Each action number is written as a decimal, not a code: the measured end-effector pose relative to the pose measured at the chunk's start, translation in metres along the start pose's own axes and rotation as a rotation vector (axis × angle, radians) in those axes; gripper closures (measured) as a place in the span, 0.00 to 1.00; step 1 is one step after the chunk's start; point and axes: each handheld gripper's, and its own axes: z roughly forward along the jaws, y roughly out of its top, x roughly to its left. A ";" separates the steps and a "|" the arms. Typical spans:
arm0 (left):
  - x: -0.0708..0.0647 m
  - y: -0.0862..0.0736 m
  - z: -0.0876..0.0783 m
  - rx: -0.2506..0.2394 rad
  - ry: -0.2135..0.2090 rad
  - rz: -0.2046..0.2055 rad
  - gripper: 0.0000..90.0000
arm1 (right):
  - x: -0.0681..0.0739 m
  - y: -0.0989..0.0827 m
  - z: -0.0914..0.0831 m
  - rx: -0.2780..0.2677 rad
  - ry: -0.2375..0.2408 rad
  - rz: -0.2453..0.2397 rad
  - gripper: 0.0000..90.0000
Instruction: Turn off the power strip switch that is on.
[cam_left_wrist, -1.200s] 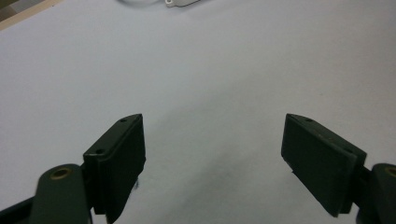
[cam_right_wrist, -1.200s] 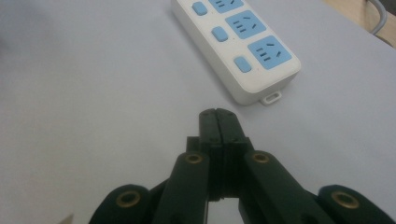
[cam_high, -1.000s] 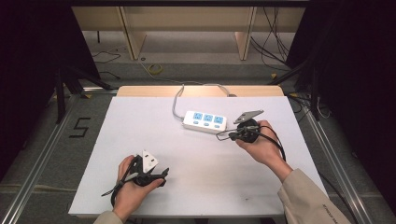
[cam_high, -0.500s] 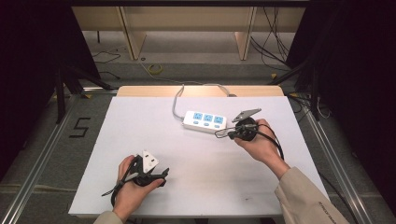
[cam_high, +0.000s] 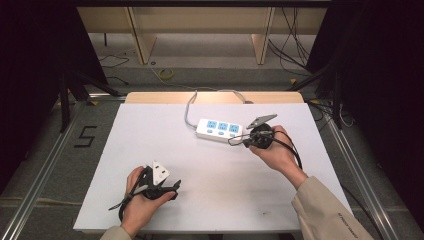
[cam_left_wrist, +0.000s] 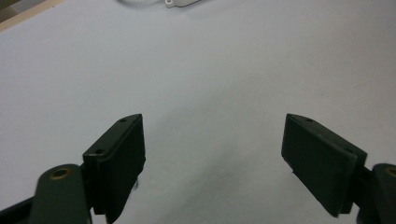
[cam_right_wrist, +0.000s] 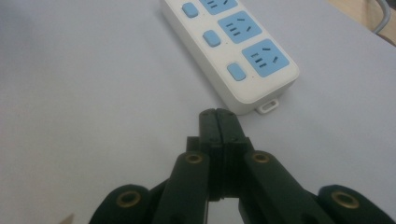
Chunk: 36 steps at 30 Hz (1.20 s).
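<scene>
Right gripper (cam_high: 248, 139) edged nearer power strip (cam_high: 220, 129), jaws pressed together, empty; left gripper (cam_left_wrist: 212, 158) unmoved, jaws apart.

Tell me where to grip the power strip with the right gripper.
Probably across the near short end of the power strip, by its small tab. It lies flat, that end facing the shut right gripper, so open the jaws first and come in low along its length, clear of the switches.

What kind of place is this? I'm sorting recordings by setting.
Probably a lab recording station: a white table with a power strip, dark curtains, loose floor cables and a taped "5".
</scene>
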 end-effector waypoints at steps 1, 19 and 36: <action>0.000 0.000 0.000 0.001 0.000 0.002 0.24 | 0.000 0.001 0.000 0.000 -0.001 0.001 1.00; -0.001 0.000 0.000 0.001 0.001 0.005 0.24 | -0.002 0.009 0.005 0.009 -0.007 0.004 1.00; -0.001 0.001 0.000 -0.001 0.002 0.007 0.24 | -0.002 0.016 0.010 0.019 -0.012 0.003 1.00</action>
